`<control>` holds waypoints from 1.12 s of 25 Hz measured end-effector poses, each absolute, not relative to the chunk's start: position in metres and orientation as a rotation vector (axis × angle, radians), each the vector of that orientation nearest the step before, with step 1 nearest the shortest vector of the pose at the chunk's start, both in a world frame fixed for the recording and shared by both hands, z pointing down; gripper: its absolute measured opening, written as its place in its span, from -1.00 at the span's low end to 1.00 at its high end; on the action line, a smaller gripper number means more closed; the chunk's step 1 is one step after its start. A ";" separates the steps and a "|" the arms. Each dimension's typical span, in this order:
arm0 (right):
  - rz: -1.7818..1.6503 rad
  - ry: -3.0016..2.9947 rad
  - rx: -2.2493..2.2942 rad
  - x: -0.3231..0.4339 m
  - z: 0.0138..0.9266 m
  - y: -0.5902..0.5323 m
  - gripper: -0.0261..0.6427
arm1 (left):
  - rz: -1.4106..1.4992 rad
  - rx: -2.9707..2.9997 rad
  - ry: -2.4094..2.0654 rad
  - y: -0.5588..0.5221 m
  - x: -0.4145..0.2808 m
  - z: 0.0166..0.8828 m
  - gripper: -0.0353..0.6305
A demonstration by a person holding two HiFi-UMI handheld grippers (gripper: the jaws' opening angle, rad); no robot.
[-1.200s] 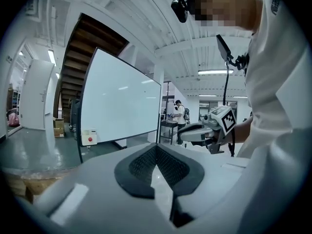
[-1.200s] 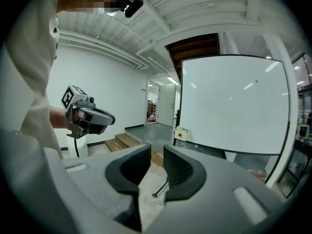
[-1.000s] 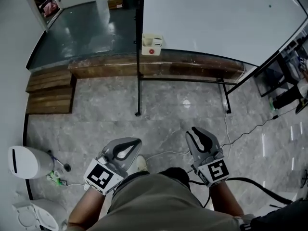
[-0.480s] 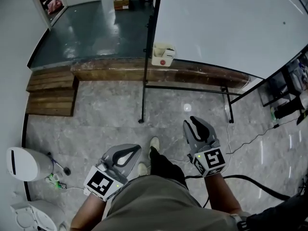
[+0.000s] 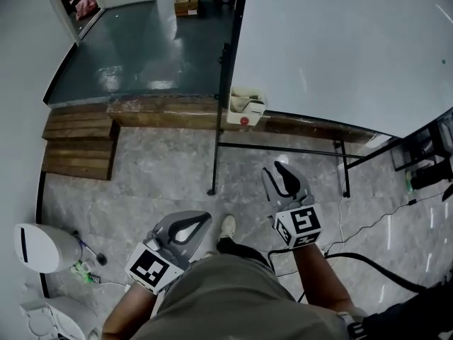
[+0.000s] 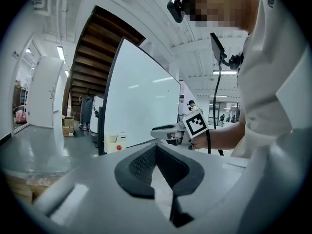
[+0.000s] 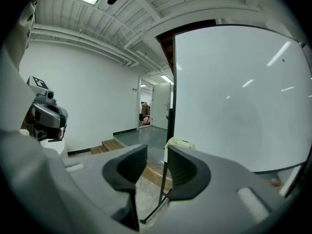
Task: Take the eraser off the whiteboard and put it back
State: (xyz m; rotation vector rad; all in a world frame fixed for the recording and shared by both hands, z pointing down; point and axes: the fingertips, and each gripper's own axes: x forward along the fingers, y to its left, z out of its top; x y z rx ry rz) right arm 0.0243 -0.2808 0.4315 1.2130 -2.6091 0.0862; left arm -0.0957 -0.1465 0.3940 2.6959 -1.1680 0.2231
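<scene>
- Two hand-held grippers show at the near edge of the head view, and both point away from us toward the whiteboard [image 5: 340,41].
- We read the left gripper [image 5: 200,220] as closed: in its own view the two dark pads meet at the tips, with nothing between them.
- We read the right gripper [image 5: 280,168] as parted and opening. Its gap is empty, and in its own view only floor and stand show through it.
- We find the eraser [image 5: 244,106], a cream block with a red dot, at the whiteboard's lower left corner, beside the upright of the black stand [image 5: 216,151].
- We place the eraser well apart from both grippers, far beyond the right gripper and slightly to its left.
- We note wooden steps [image 5: 78,144] at the far left, a white cylinder [image 5: 39,245] at the near left, and a black cable [image 5: 375,269] on the grey floor [image 5: 141,190] at the near right.
</scene>
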 end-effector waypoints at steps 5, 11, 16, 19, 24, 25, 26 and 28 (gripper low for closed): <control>0.103 -2.596 1.203 0.020 0.448 -0.335 -0.50 | 0.201 2.686 -1.177 -0.197 -0.096 0.391 -0.88; 0.151 -2.529 1.304 0.011 0.470 -0.393 -0.36 | 0.197 2.702 -1.123 -0.234 -0.113 0.390 -0.88; 0.254 -2.481 1.439 0.005 0.485 -0.430 -0.29 | 0.240 2.737 -1.039 -0.247 -0.137 0.384 -0.88; 0.300 -2.452 1.498 -0.001 0.495 -0.451 -0.19 | 0.254 2.748 -1.016 -0.253 -0.152 0.382 -0.88; 0.368 -2.396 1.596 -0.011 0.515 -0.478 -0.05 | 0.279 2.749 -0.994 -0.256 -0.176 0.386 -0.88; 0.375 -2.389 1.609 -0.012 0.518 -0.482 -0.04 | 0.284 2.745 -0.994 -0.257 -0.180 0.387 -0.88; 0.382 -2.382 1.621 -0.013 0.521 -0.486 -0.03 | 0.287 2.741 -0.995 -0.257 -0.184 0.388 -0.88; 0.397 -2.365 1.650 -0.013 0.526 -0.494 -0.03 | 0.292 2.732 -1.000 -0.259 -0.192 0.390 -0.88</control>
